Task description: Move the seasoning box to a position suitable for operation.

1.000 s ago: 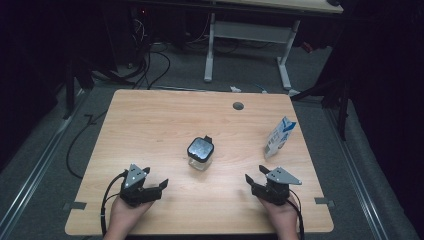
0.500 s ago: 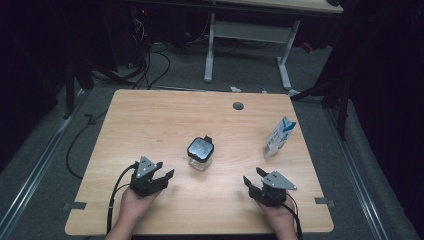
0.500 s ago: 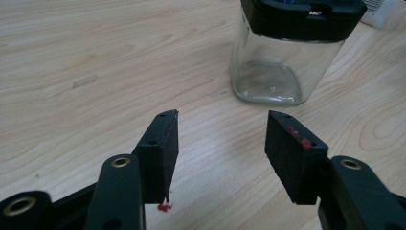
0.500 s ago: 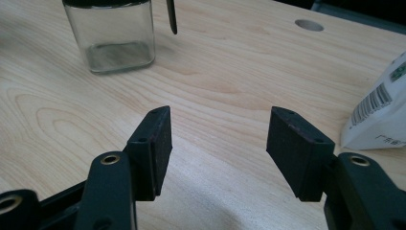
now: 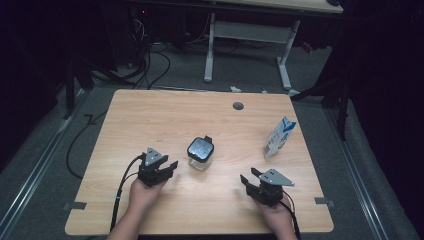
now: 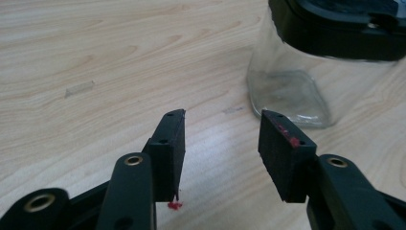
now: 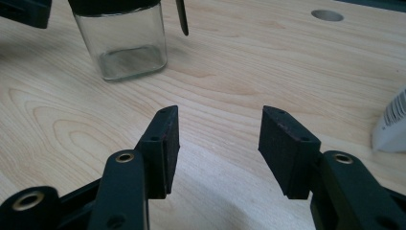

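left tongs [image 5: 167, 167] near the glass jar [image 5: 200, 154], both tongs narrowing but apart, empty; next, reach and clamp the jar

Clear glass jar [image 5: 200, 156], black lid on, upright, empty, mid-table

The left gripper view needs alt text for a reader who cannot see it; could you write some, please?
Two black tongs, open with nothing between them, point across a light wooden table toward a clear glass jar with a black lid at upper right. A small red fleck lies below the left pad.
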